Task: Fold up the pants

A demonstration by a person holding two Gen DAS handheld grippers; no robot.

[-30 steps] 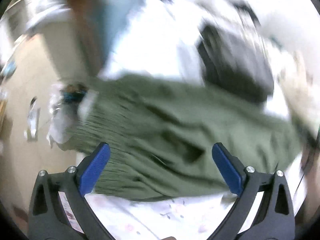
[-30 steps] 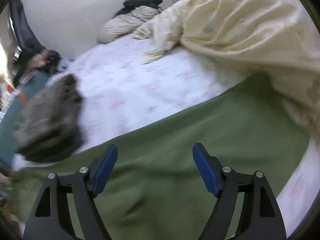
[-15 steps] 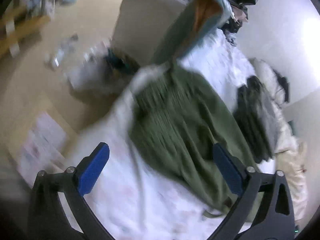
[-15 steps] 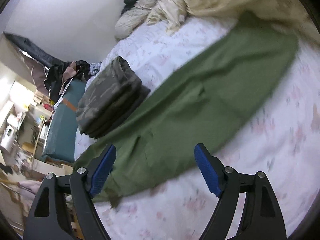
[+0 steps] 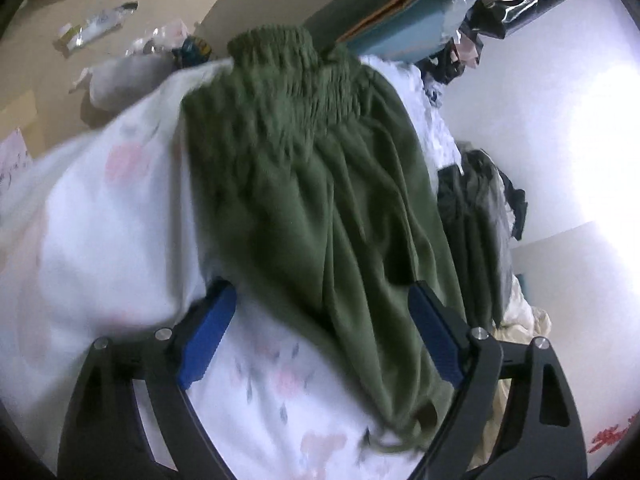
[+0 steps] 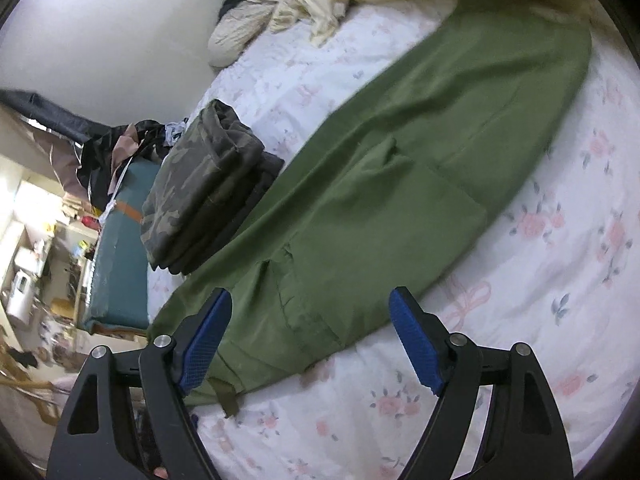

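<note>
1. L gripper (image 5: pixel 322 320): I had the jaws wide apart, holding nothing, over the waist end of the green pants (image 5: pixel 320 200).
2. R gripper (image 6: pixel 310 340): also spread, empty, near the pants (image 6: pixel 380 200) mid-section w/ pocket.
3. Pants lay full length, legs stacked, on the floral bedsheet (image 6: pixel 560 280), beside a folded camo stack (image 6: pixel 204 188).
4. Step, as I judged: pre-grasp for crosswise fold; next needs pinching waistband corners.
5. No legible labels.
</note>
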